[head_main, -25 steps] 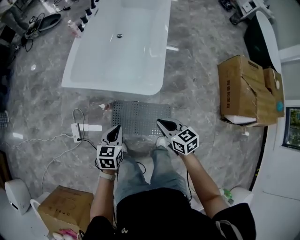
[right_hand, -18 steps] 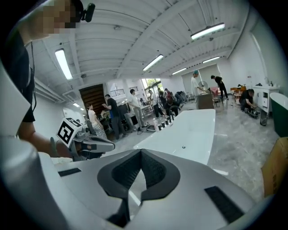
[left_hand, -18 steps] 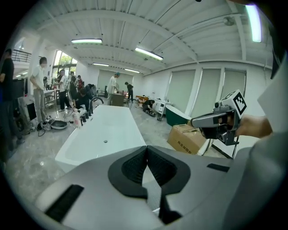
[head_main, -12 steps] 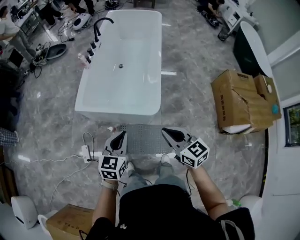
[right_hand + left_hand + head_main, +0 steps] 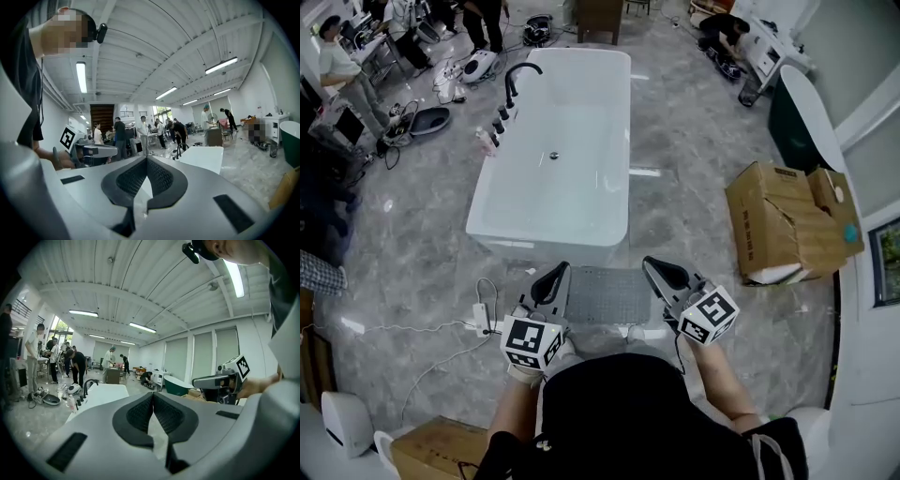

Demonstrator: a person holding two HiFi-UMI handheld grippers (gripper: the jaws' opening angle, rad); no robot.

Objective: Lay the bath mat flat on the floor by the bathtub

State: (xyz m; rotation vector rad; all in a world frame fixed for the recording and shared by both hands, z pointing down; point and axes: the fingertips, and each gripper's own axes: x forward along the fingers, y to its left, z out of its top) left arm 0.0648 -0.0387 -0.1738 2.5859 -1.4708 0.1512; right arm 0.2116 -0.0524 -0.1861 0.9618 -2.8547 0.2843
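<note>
Marble floor in head view: bath mat flat just by the bathtub end, gripper views only catch the tub. Both left gripper and right gripper closed on nothing

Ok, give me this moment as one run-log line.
bath mat: flat on floor at bathtub end | left claw: shut, empty | right claw: shut, empty | mat contact: none

bath mat partly hidden, cardboard box cropped
</note>
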